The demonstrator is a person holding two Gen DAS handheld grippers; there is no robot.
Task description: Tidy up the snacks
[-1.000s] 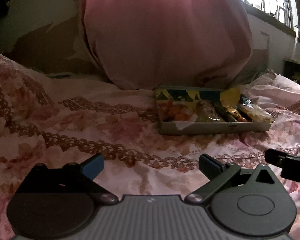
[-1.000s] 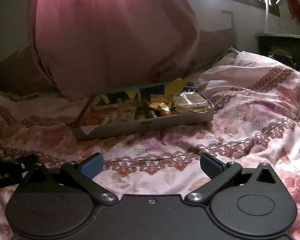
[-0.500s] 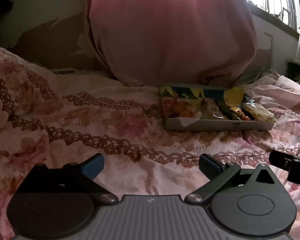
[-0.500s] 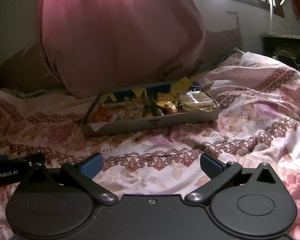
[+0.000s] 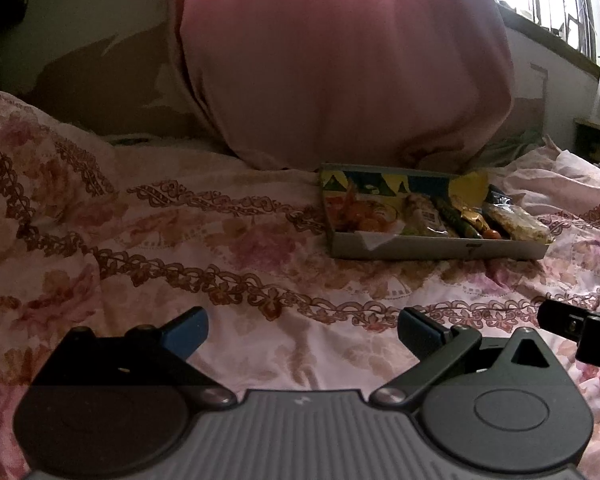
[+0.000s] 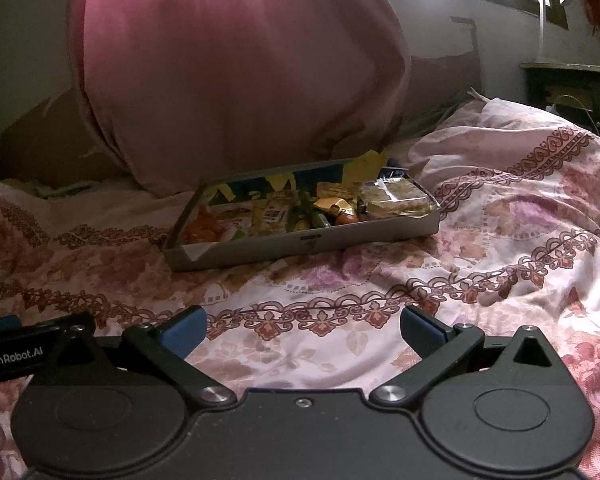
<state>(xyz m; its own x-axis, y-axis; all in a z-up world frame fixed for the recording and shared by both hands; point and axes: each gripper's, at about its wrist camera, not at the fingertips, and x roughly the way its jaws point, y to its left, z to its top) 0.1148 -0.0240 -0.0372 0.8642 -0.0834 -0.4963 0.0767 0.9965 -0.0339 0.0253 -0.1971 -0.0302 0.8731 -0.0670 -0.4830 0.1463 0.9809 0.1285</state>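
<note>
A: Item: tray [image 6: 308,246] of snacks [image 6: 396,198], set on the bed [image 6: 500,264]. Both hand-held grippers [image 5: 302,330] [image 6: 303,330]: spread, empty, well short.

B: Risk: tray is tipped if the soft bedding is pressed.
</note>
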